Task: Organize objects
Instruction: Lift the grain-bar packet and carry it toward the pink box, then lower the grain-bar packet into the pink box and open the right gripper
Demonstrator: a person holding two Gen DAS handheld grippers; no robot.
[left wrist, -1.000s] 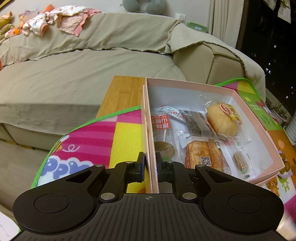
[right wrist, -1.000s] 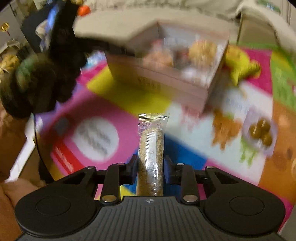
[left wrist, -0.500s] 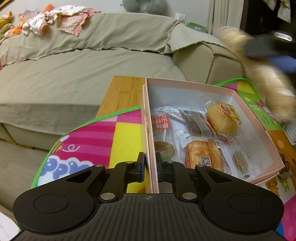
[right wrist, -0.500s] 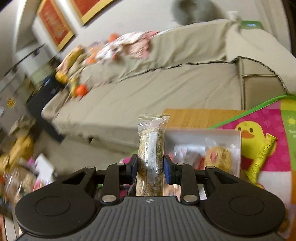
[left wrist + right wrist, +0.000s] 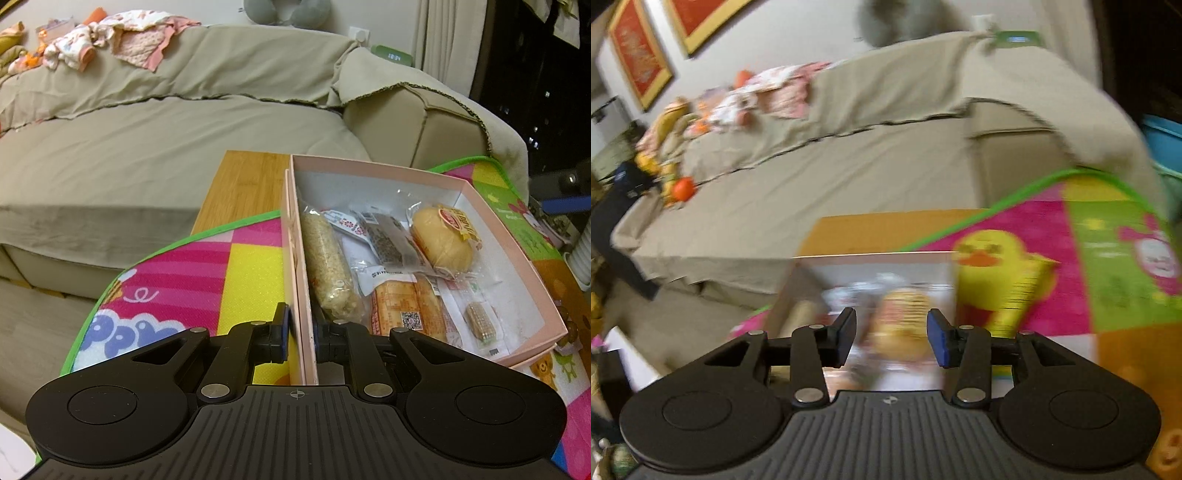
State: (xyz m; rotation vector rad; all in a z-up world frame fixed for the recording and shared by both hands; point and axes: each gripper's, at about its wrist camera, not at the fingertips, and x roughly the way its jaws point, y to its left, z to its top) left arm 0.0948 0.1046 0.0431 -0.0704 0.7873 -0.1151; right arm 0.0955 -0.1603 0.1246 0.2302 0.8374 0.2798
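Observation:
A pink cardboard box sits on a colourful play mat and holds several wrapped snacks. A long grain bar lies inside along the box's left wall, beside a round yellow bun and an orange biscuit pack. My left gripper is shut on the box's near left wall. In the blurred right wrist view, my right gripper hangs above the box with its jaws opening and nothing between them. The grain bar shows below it at the box's left side.
The play mat covers a wooden table that stands against a beige sofa. Clothes lie on the sofa back. A yellow duck print marks the mat right of the box.
The right gripper carried the grain bar over the box and let it go. The bar now lies in the box's left side. The left gripper kept still on the box wall.

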